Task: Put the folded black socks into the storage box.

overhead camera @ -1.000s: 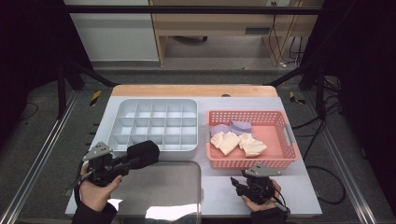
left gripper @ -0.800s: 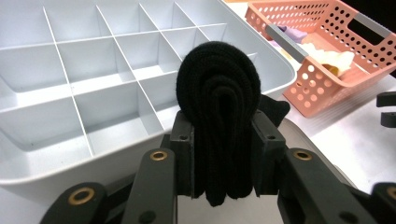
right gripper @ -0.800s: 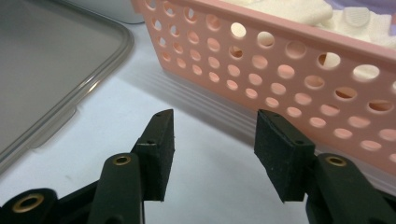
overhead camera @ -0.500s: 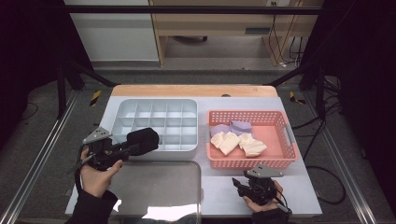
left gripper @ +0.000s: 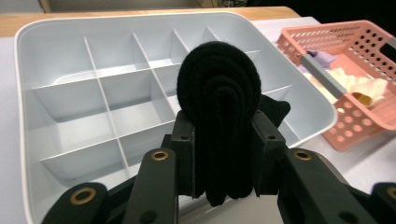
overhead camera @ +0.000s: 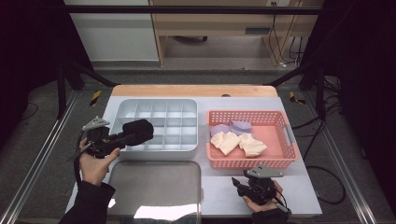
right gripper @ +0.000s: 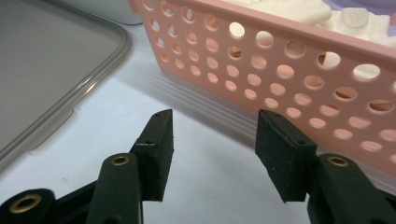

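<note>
- The left gripper [overhead camera: 135, 133], clamped on a rolled black sock [left gripper: 219, 107], has travelled from the desk's front-left corner up to the near-left rim of the divided tray [overhead camera: 122, 108]; the sock now hangs just over its front cells, so a drop into one looks close.
- The right gripper [right gripper: 212, 149] has not moved, resting near the front edge beside the pink basket [right gripper: 299, 88]; its jaws stand apart, nothing between them.
- The sock is fuzzy knit, coiled in oval layers.
- The tray is smooth grey plastic with thin partitions; the basket is perforated plastic holding cream and lilac socks [overhead camera: 236, 140].
- A glossy clear lid [overhead camera: 154, 186] lies flat before the tray.
</note>
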Demonstrator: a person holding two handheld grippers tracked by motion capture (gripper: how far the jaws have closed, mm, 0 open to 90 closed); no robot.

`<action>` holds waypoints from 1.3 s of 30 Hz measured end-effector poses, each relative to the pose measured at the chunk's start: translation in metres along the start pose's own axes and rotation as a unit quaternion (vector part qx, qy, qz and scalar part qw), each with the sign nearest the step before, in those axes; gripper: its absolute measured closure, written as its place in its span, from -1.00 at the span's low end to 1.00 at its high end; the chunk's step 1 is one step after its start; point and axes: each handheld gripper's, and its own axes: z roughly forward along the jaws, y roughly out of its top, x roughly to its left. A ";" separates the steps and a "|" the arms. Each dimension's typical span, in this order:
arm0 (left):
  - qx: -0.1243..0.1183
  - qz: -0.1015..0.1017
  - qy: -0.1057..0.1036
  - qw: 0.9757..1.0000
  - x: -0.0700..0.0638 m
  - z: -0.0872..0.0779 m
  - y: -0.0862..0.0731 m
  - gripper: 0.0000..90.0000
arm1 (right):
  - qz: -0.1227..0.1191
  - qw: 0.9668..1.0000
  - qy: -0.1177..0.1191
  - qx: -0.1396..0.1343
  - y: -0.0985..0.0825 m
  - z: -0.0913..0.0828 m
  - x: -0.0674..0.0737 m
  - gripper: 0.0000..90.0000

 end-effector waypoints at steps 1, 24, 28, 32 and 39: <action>0.005 -0.001 0.005 1.000 0.003 0.003 0.000 0.48 | 0.000 1.000 0.001 -0.001 0.000 0.000 0.000 0.05; 0.104 0.011 0.038 0.994 0.031 0.018 -0.014 0.51 | 0.002 1.000 0.006 0.003 0.001 0.001 0.001 0.09; 0.120 0.022 0.039 0.992 0.028 0.020 -0.011 0.52 | 0.006 1.000 0.006 0.003 0.001 0.001 0.000 0.09; 0.138 0.031 0.047 0.989 0.023 0.026 -0.007 0.52 | 0.005 1.000 0.007 0.004 0.001 0.002 -0.001 0.09; 0.172 0.044 0.051 0.983 0.016 0.041 -0.003 0.53 | 0.004 1.000 0.005 0.004 0.001 0.002 -0.001 0.09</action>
